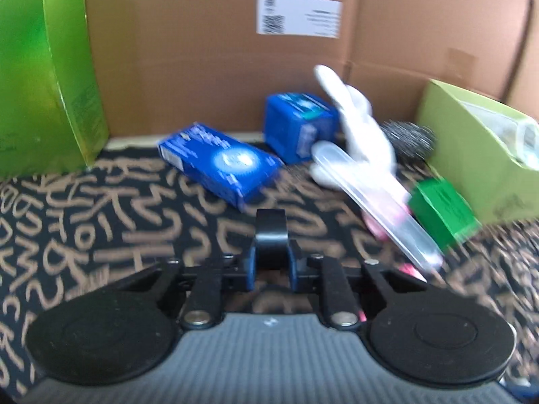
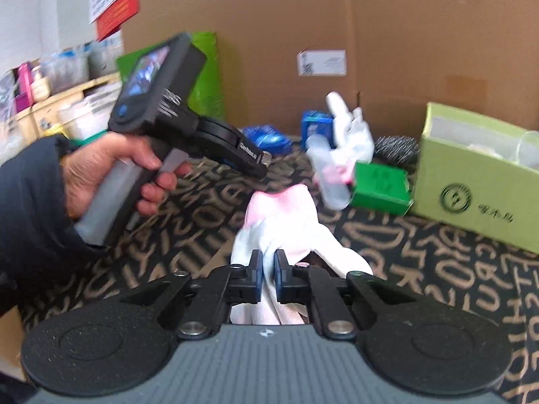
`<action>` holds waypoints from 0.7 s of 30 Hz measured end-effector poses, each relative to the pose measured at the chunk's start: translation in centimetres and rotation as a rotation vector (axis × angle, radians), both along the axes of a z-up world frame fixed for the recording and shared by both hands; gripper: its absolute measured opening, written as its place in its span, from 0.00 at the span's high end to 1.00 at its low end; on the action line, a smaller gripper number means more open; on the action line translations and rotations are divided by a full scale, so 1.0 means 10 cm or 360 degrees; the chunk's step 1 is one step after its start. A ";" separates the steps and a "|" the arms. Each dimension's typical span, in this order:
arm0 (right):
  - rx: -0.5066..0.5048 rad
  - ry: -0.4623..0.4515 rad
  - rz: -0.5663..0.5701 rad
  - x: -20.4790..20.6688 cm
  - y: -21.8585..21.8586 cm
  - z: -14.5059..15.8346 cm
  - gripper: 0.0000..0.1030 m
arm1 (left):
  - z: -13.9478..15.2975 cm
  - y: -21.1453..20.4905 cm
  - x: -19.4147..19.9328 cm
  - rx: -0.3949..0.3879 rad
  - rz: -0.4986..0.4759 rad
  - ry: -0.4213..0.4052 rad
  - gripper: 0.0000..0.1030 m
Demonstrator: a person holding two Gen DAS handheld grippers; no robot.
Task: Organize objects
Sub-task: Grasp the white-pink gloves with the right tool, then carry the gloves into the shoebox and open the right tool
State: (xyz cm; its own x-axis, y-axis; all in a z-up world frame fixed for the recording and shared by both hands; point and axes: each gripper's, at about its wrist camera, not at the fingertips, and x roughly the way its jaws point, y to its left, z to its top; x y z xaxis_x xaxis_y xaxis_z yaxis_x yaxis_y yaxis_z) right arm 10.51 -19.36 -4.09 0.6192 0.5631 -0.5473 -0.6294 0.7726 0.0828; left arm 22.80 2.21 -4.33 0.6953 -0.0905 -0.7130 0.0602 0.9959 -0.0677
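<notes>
My right gripper [image 2: 267, 259] is shut on a white glove with a pink cuff [image 2: 286, 215] and holds it above the patterned cloth [image 2: 438, 269]. My left gripper [image 1: 271, 229] has its fingers close together with a black piece between them; whether it grips anything is unclear. In the right wrist view the left gripper [image 2: 259, 165] is held by a hand at the left. A second white glove [image 1: 357, 124] lies under a clear plastic lid [image 1: 377, 202]. Two blue boxes [image 1: 219, 161] [image 1: 296, 124] and a small green box [image 1: 441, 208] lie at the back.
A cardboard wall [image 1: 202, 50] closes the back. A tall green box [image 1: 43, 77] stands at the left. An open light-green carton [image 1: 478, 161] stands at the right, with a steel scourer [image 1: 411, 138] beside it. Shelves with clutter [image 2: 50, 94] are beyond the left edge.
</notes>
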 end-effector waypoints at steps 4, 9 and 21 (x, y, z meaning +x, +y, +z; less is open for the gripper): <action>-0.0013 -0.0046 -0.0009 -0.07 -0.02 0.01 0.62 | 0.02 0.05 -0.42 -0.0081 -0.0097 0.0015 0.83; -0.0034 -0.0097 -0.0073 -0.04 -0.02 -0.01 0.34 | 0.07 0.03 -0.67 -0.0057 -0.0113 -0.0040 0.58; -0.0063 0.0037 -0.0038 0.12 0.11 -0.16 0.65 | 0.03 -0.03 -0.58 -0.0028 -0.0098 -0.0014 0.66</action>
State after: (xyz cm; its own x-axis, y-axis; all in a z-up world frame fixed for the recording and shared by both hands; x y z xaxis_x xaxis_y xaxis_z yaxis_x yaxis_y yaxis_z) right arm 11.68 -18.22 -5.74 0.6191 0.5260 -0.5832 -0.6092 0.7903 0.0661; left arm 17.04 1.92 -4.02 0.6944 -0.1457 -0.7047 0.1219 0.9890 -0.0844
